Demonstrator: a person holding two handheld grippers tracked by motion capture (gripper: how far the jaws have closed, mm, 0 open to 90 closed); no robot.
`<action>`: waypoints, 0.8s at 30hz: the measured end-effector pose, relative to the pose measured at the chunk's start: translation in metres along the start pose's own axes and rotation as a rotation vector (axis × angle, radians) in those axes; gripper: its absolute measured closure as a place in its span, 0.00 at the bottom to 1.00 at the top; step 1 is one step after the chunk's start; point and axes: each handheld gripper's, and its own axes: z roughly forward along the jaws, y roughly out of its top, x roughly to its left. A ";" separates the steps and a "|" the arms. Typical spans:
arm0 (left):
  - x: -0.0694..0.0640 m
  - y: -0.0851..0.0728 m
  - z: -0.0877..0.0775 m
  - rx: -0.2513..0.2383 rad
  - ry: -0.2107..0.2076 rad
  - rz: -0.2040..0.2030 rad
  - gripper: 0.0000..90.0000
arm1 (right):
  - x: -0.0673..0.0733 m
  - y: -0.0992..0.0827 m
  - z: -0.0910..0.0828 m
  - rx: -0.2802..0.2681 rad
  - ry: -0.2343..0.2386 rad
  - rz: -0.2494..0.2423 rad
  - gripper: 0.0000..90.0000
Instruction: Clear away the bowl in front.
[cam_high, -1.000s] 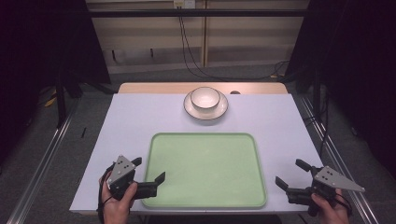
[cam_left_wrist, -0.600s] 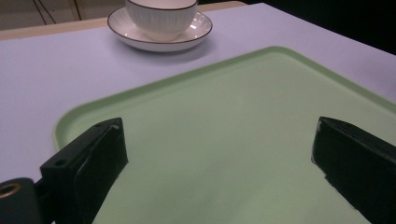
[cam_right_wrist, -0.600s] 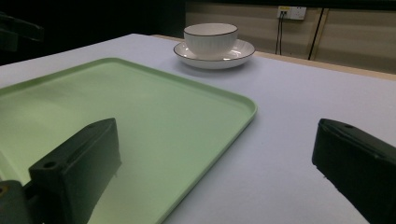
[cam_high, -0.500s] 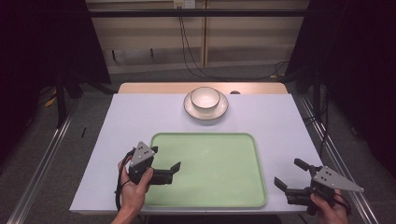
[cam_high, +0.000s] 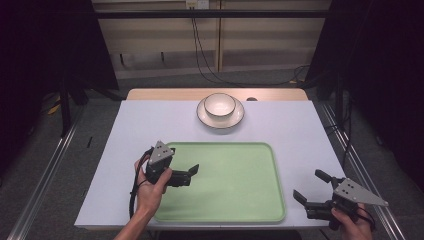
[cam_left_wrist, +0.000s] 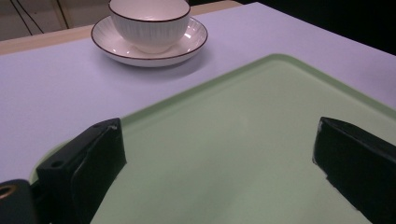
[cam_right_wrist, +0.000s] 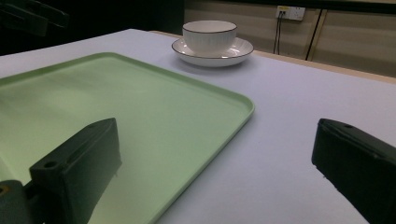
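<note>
L gripper: matte black plastic body w/ grey three-cornered plate on top, small dark screw dots on plate. Black cable loops off its rear along the bare, sleeveless forearm. R gripper: same build, black body, grey three-cornered plate w/ a few dark dots, thin black cable by the wrist. In both gripper views jaws are chunky black blocks, flat inner faces, small round screw holes near the top edges; a brass-coloured ring sits at bottom-left corner of each view. No sleeves or gloves visible.
</note>
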 end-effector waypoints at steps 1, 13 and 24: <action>0.000 0.002 0.002 0.001 -0.004 0.000 0.03 | 0.000 0.000 0.000 -0.001 0.002 0.000 0.01; 0.009 0.018 0.029 0.022 0.011 0.030 0.05 | 0.001 0.000 0.001 0.006 -0.007 -0.003 0.01; 0.027 0.039 0.056 0.014 0.033 0.020 0.05 | -0.001 -0.001 0.001 0.002 0.009 0.006 0.01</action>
